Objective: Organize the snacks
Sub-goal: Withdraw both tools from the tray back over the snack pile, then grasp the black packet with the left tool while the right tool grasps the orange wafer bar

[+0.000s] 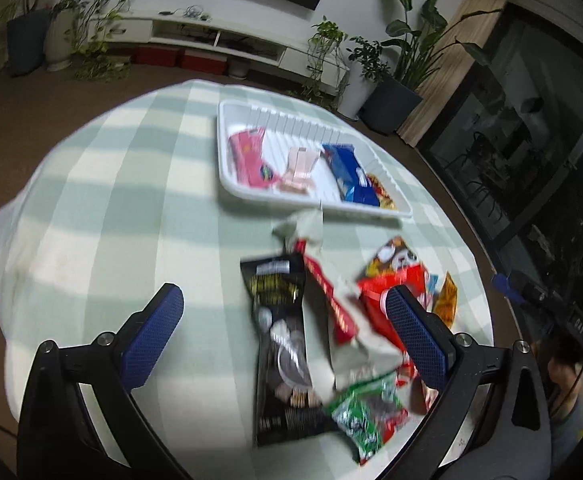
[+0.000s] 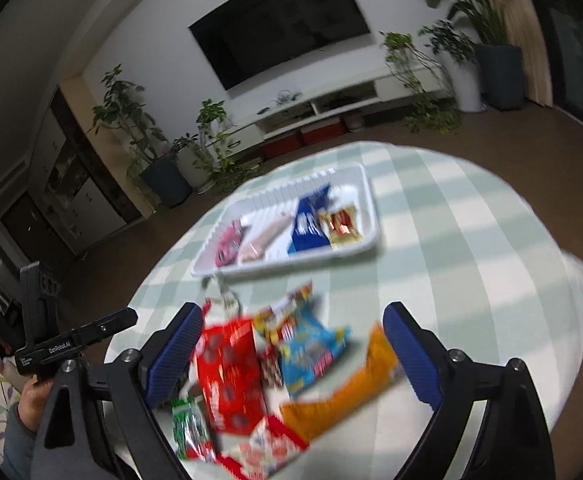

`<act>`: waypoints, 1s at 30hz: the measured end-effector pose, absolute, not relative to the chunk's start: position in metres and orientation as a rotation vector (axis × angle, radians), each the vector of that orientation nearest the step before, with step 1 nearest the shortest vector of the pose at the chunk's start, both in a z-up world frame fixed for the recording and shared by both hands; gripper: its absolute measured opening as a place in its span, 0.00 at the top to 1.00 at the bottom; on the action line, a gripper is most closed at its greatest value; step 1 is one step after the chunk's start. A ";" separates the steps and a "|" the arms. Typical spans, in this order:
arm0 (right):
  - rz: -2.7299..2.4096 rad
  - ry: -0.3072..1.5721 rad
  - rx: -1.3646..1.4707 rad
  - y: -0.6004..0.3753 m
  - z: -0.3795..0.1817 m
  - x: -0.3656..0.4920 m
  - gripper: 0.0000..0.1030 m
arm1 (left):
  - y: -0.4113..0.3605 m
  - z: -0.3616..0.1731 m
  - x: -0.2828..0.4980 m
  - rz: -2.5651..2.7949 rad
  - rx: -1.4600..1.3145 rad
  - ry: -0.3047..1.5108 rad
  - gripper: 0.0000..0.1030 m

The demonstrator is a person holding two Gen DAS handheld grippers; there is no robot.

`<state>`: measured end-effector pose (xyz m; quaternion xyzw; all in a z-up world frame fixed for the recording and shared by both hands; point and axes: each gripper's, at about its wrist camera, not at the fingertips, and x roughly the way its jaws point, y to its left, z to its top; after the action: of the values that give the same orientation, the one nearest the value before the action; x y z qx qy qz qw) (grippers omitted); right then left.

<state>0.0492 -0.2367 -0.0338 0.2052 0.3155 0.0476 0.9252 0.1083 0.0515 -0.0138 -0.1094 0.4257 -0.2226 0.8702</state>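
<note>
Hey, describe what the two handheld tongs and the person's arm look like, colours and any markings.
Both tongs, left and right, have black angular frames with silver bolts and blue cross-hatched pads on the fingers. In the right wrist view, the other tool is a black handle with white lettering, partly readable as a brand name. The hand gripping it comes out of a grey sleeve.

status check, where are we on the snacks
Left gripper open, empty. Right gripper open, empty. Four packets in white tray; loose snack pile on table, unsorted. Nothing blocking path to tray.
</note>
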 end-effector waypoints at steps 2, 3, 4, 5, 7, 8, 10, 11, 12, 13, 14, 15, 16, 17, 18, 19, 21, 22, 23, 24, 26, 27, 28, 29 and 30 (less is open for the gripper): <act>0.078 0.668 0.452 -0.236 -0.048 0.038 0.09 | 0.051 -0.025 0.097 -0.455 -0.221 0.909 0.00; 0.064 0.681 0.470 -0.235 -0.057 0.033 0.09 | 0.051 -0.031 0.092 -0.451 -0.217 0.922 0.00; 0.058 0.690 0.475 -0.234 -0.062 0.031 0.09 | 0.051 -0.035 0.087 -0.444 -0.216 0.929 0.00; 0.043 0.710 0.480 -0.234 -0.070 0.028 0.09 | 0.050 -0.038 0.084 -0.433 -0.207 0.937 0.00; 0.026 0.738 0.488 -0.235 -0.082 0.026 0.09 | 0.048 -0.045 0.081 -0.415 -0.185 0.966 0.01; 0.020 0.752 0.499 -0.236 -0.086 0.026 0.09 | 0.048 -0.047 0.081 -0.405 -0.180 0.978 0.00; 0.019 0.750 0.510 -0.238 -0.088 0.026 0.09 | 0.047 -0.047 0.084 -0.381 -0.167 0.996 0.01; 0.016 0.746 0.503 -0.238 -0.088 0.025 0.09 | 0.046 -0.046 0.085 -0.376 -0.163 0.993 0.01; 0.013 0.740 0.492 -0.237 -0.087 0.025 0.09 | 0.044 -0.044 0.087 -0.374 -0.159 0.988 0.01; 0.012 0.738 0.487 -0.237 -0.088 0.024 0.09 | 0.042 -0.044 0.087 -0.368 -0.150 0.988 0.01; 0.010 0.740 0.483 -0.237 -0.089 0.024 0.09 | 0.041 -0.044 0.090 -0.359 -0.142 0.993 0.01; 0.008 0.744 0.484 -0.238 -0.091 0.024 0.09 | 0.038 -0.045 0.094 -0.349 -0.129 1.003 0.01; 0.006 0.747 0.485 -0.236 -0.091 0.022 0.09 | 0.037 -0.046 0.096 -0.342 -0.120 1.009 0.01; 0.005 0.751 0.486 -0.237 -0.093 0.023 0.09 | 0.034 -0.047 0.098 -0.335 -0.111 1.009 0.01; 0.004 0.752 0.486 -0.236 -0.093 0.023 0.09 | 0.032 -0.048 0.100 -0.328 -0.102 1.010 0.01; 0.003 0.751 0.485 -0.236 -0.093 0.022 0.09 | 0.031 -0.048 0.102 -0.324 -0.093 1.010 0.01; 0.002 0.749 0.483 -0.236 -0.093 0.022 0.09 | 0.027 -0.046 0.107 -0.324 -0.075 1.007 0.02; 0.003 0.749 0.481 -0.236 -0.094 0.023 0.09 | 0.025 -0.045 0.110 -0.324 -0.065 1.006 0.02; 0.004 0.752 0.481 -0.236 -0.094 0.022 0.09 | 0.023 -0.045 0.112 -0.323 -0.059 1.004 0.02; 0.004 0.752 0.480 -0.236 -0.094 0.022 0.09 | 0.021 -0.045 0.115 -0.320 -0.048 1.006 0.02; 0.004 0.750 0.476 -0.236 -0.094 0.022 0.09 | 0.017 -0.046 0.121 -0.319 -0.028 1.018 0.11; 0.004 0.749 0.476 -0.237 -0.095 0.022 0.09 | 0.015 -0.047 0.124 -0.320 -0.015 1.024 0.13; 0.003 0.747 0.475 -0.236 -0.094 0.023 0.09 | 0.013 -0.048 0.127 -0.319 -0.003 1.029 0.17; 0.002 0.746 0.473 -0.236 -0.094 0.022 0.09 | 0.011 -0.049 0.129 -0.320 0.008 1.035 0.23; 0.001 0.746 0.472 -0.236 -0.093 0.022 0.09 | 0.010 -0.051 0.130 -0.321 0.015 1.041 0.26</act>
<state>0.0218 -0.2358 -0.0930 0.2283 0.3610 0.0005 0.9042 0.1297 0.0098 -0.0507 0.0071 0.4951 -0.1525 0.8553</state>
